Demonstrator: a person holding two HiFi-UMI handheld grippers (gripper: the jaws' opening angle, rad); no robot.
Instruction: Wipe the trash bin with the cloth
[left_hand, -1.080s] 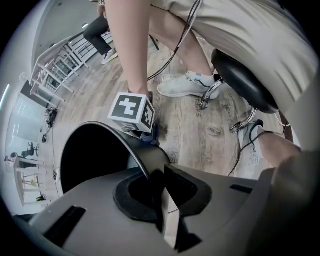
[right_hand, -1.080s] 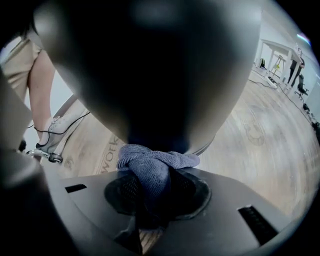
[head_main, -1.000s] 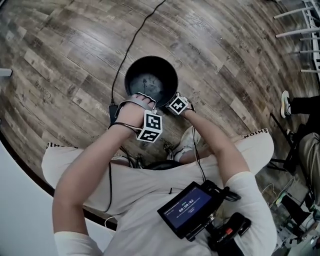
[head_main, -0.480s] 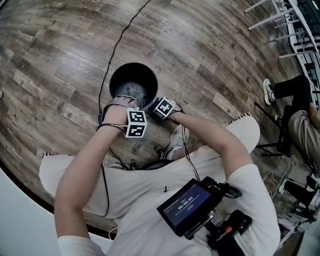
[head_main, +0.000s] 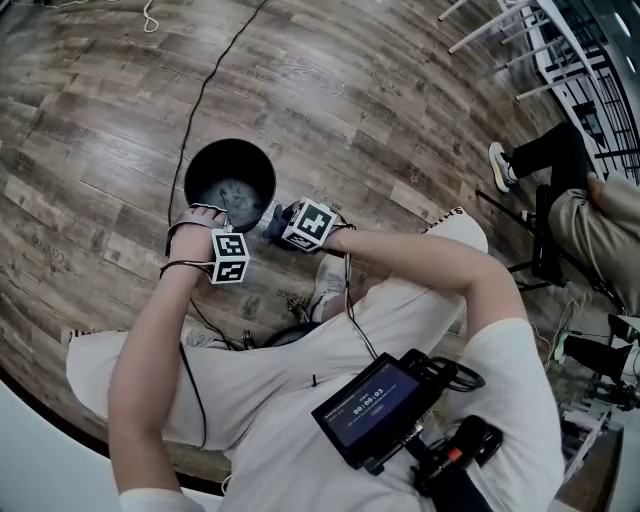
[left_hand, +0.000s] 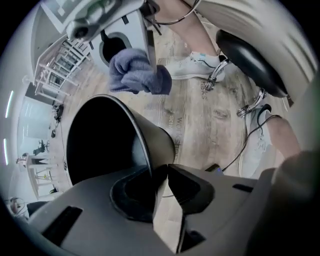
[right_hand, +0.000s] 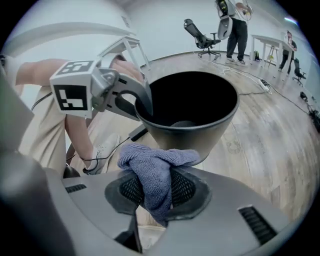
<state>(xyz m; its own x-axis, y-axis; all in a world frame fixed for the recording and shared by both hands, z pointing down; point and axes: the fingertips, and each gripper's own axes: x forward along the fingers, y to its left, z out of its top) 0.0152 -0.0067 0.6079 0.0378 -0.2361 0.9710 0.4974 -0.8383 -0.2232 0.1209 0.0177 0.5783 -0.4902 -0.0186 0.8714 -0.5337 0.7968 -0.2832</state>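
Note:
A black trash bin stands on the wood floor in front of me. My left gripper is at its near rim. In the left gripper view the rim's thin wall runs down between the jaws of the left gripper, which are closing onto it. The right gripper view shows those same jaws clamped over the rim. My right gripper sits just outside the bin's near right side, shut on a bunched blue cloth. The cloth hangs close to the bin's outer wall.
A black cable runs across the floor past the bin. My own shoe rests near the bin. A seated person's leg and shoe are at the right, by white furniture frames. An office chair and a standing person are far behind.
The head view has swung, so the bin and both grippers now sit further left. Both grippers stay at the bin's near rim, the right one still holding the cloth.

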